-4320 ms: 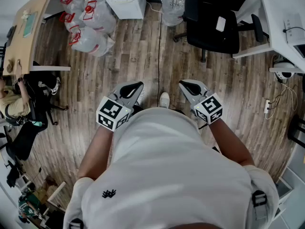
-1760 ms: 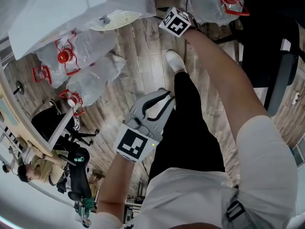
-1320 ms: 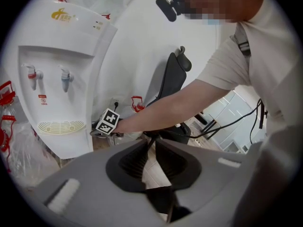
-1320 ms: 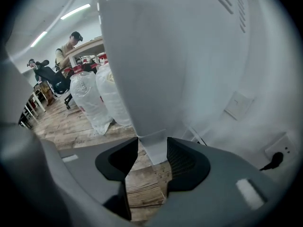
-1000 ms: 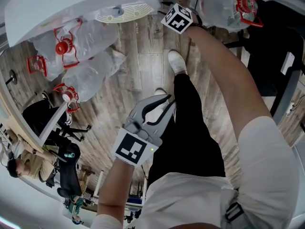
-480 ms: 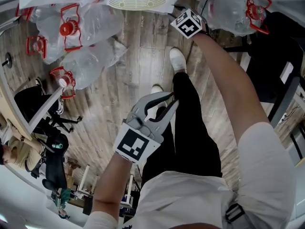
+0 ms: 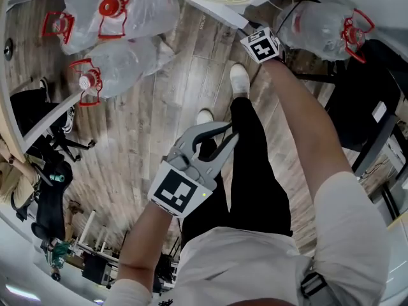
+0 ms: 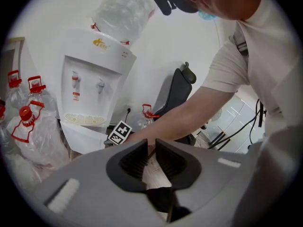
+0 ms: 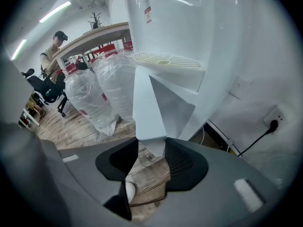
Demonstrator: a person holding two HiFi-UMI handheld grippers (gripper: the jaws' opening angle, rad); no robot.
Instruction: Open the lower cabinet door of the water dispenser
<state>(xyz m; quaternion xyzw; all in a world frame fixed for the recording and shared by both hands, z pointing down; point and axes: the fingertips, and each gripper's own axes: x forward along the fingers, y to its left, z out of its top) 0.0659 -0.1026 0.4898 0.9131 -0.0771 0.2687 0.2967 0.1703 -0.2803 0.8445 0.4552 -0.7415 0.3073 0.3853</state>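
The white water dispenser (image 8: 94, 79) stands against the wall with a bottle on top. Its drip tray (image 9: 168, 60) shows above the lower cabinet door (image 9: 149, 108), a white panel swung outward and seen edge-on. My right gripper (image 9: 151, 148) is shut on that door's free edge. From the head view only its marker cube (image 7: 262, 45) shows, beside the dispenser's base. My left gripper (image 7: 213, 139) hangs back near my leg, shut, with nothing in it.
Several clear water jugs (image 7: 121, 18) with red handles lie on the wood floor left of the dispenser, and one more jug (image 7: 331, 24) to its right. A black office chair (image 7: 376, 75) stands at the right. A person (image 9: 54, 51) sits at a desk behind.
My right arm reached out to the dispenser's base and has stayed at the door edge. The head view has slid, so dispenser and jugs sit higher in it. My left gripper has barely moved.
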